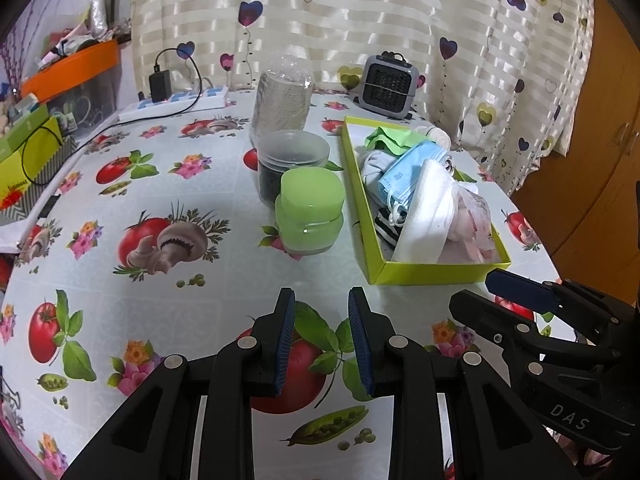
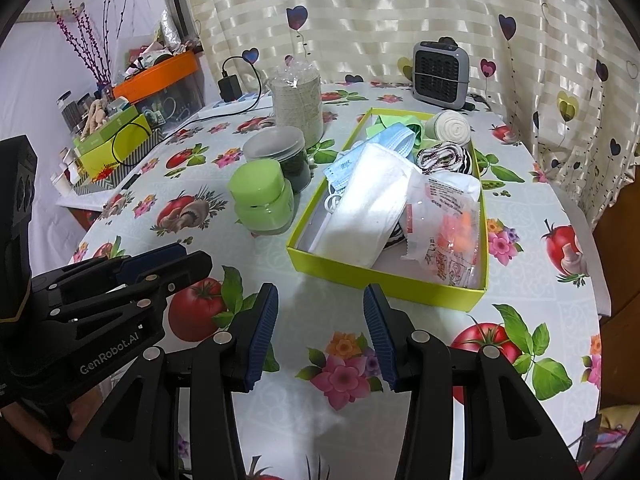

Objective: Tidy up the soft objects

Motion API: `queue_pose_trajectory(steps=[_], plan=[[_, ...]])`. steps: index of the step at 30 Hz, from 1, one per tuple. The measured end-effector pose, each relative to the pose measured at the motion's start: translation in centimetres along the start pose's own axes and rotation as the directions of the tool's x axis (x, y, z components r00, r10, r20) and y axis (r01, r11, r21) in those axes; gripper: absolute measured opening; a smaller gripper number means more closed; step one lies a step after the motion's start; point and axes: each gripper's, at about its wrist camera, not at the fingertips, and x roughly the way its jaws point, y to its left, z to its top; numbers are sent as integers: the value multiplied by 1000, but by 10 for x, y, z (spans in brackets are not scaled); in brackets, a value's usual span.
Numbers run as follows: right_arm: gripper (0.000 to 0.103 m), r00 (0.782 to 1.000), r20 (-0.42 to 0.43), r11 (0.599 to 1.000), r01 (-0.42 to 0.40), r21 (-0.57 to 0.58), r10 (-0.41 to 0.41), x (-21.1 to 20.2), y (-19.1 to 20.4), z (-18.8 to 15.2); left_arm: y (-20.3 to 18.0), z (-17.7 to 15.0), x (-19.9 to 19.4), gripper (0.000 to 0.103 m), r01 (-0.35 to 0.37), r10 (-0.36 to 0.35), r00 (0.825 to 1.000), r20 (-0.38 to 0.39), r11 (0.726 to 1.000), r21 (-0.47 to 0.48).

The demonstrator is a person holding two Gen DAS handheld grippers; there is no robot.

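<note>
Both claws, left [image 1: 322, 344] and right [image 2: 320, 334], gape wide, empty, above the counter [image 2: 328, 292]. Beyond, yellow-green box [image 2: 384, 278] (long axis running away toward the curtain [image 2: 400, 8]) holds piled masks [image 2: 364, 200], lower items buried.

The round table's glossy vinyl cloth with printed tomatoes and mushrooms [image 2: 400, 312] looks smooth and wipeable. The shallow lime-green cardboard box [image 2: 384, 278] is matt, stuffed with soft stuff: a pleated blue non-woven face mask [image 2: 394, 140], a white padded fabric mask [image 2: 364, 208], and a crinkly clear plastic packet [image 2: 444, 216]. The translucent green plastic jar [image 1: 310, 210] is shiny. Satin-sheen striped curtain with hearts [image 1: 360, 12] behind.
</note>
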Motion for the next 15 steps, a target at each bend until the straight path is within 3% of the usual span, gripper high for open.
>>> queue_pose_trajectory(steps=[15], plan=[[46, 1000, 0, 1000, 1, -1, -1, 0, 1, 0, 1, -2, 1, 26, -27, 27, 1000, -5, 1000, 4]])
